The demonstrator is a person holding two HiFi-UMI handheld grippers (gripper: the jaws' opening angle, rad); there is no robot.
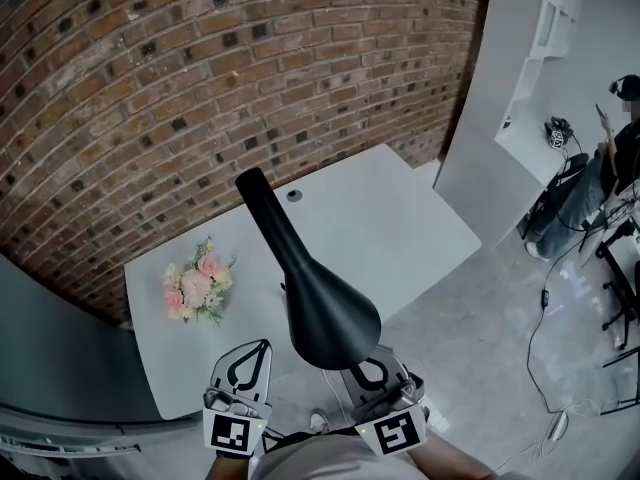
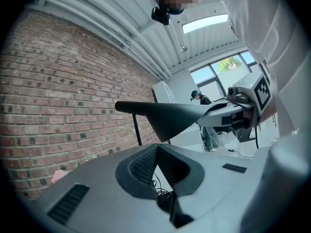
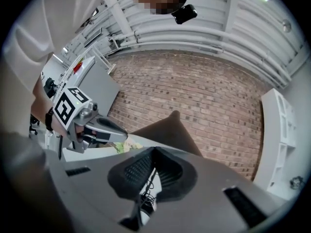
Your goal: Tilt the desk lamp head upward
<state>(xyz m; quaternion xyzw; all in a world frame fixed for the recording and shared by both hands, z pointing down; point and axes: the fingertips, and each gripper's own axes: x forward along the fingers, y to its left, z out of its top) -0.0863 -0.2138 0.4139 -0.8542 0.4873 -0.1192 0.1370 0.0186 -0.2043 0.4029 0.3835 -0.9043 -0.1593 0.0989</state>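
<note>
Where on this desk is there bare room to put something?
Widest bare stretch of desk: right of the lamp head, out to the right-hand edge. A narrower patch lies between the flowers and the lamp head. Crowded near edge: left gripper, right gripper, lamp's wide end.

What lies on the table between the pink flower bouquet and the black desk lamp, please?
Only bare white tabletop: the head view shows nothing between the pink flower bouquet and the desk lamp.

lamp head blocking centre, flowers left
</note>
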